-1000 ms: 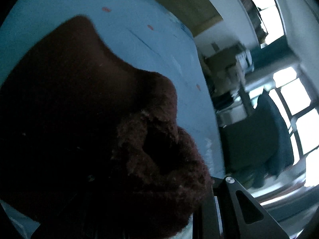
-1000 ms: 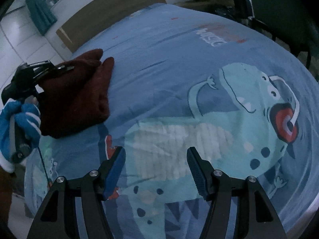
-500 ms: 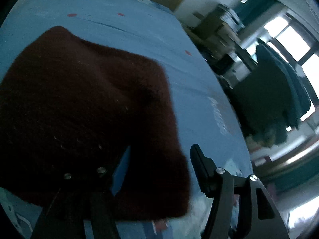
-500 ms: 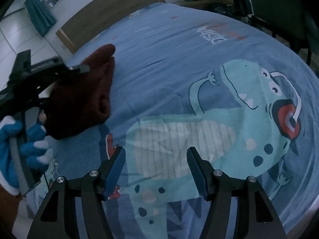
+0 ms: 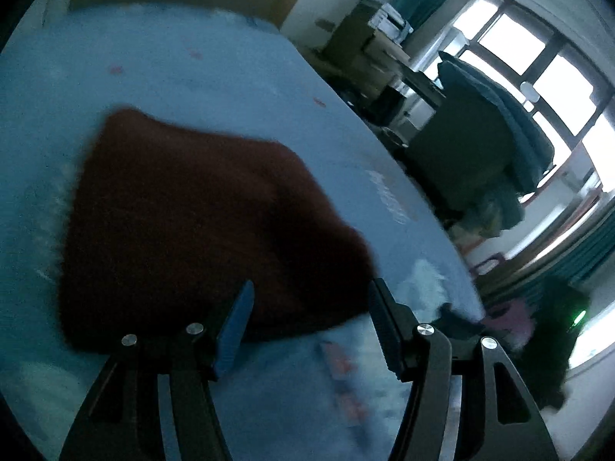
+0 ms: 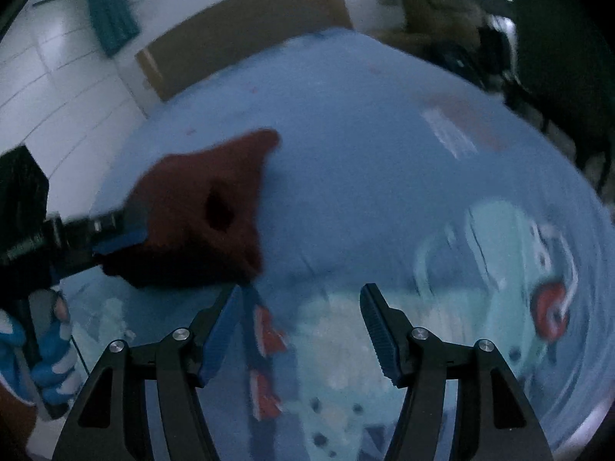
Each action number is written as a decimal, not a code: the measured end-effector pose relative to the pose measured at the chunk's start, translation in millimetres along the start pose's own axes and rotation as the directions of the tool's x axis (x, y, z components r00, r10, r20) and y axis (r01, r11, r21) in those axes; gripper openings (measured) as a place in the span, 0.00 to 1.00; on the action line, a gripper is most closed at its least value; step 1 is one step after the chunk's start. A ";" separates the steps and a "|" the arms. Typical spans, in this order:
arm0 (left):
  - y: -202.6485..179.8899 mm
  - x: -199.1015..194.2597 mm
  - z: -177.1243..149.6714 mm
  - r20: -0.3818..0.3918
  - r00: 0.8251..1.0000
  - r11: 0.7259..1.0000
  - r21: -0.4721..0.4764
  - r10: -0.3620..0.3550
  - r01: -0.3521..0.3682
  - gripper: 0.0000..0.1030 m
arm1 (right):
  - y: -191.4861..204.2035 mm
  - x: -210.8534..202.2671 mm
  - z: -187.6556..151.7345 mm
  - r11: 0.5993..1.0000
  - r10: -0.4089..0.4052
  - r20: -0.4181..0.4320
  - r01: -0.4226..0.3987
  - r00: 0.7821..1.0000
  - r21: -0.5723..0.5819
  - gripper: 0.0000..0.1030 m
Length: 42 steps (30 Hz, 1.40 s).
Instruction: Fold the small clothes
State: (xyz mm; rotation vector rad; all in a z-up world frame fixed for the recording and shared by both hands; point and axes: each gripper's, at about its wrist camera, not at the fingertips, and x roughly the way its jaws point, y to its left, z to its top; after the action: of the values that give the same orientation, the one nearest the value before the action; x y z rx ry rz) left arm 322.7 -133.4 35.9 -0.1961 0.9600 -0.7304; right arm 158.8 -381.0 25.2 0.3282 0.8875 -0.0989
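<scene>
A folded dark red knitted garment (image 5: 192,223) lies on the blue dinosaur-print bed cover (image 5: 192,77). My left gripper (image 5: 311,326) is open just over the garment's near edge, holding nothing. In the right wrist view the same garment (image 6: 207,207) lies at the left, with the left gripper's fingers (image 6: 119,238) at its left edge. My right gripper (image 6: 300,326) is open and empty above the cover (image 6: 365,153), just right of the garment's near corner.
A wooden headboard (image 6: 246,30) stands at the bed's far end. A dark chair with clothes draped on it (image 5: 484,146) and boxes (image 5: 365,46) stand beside the bed near the windows. The dinosaur print (image 6: 499,288) covers the bed's right part.
My left gripper let go of the red garment, opened and drew back; the garment now lies flat and folded. My right gripper has moved left toward the garment, still open.
</scene>
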 end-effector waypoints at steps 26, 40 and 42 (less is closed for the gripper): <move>76.5 12.6 -55.3 -0.010 0.980 0.964 0.186 0.197 -0.192 0.54 | 66.1 140.2 35.2 0.970 0.078 -0.107 -0.100 0.991 -0.223 0.68; 100.3 -19.4 -28.3 0.073 0.970 0.971 0.040 0.234 -0.237 0.68 | 39.8 118.3 55.2 0.987 0.141 -0.097 -0.148 0.985 -0.062 0.73; 114.6 -14.0 -24.5 0.057 0.968 0.970 -0.002 0.244 -0.244 0.69 | 34.8 130.9 58.2 0.990 0.135 -0.120 -0.139 0.984 -0.032 0.74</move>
State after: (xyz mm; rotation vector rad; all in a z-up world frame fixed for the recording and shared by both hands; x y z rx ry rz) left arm 352.9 -34.8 -21.5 -0.0908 0.9091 -0.4982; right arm 292.3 -360.2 -33.8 0.3593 0.9798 0.0662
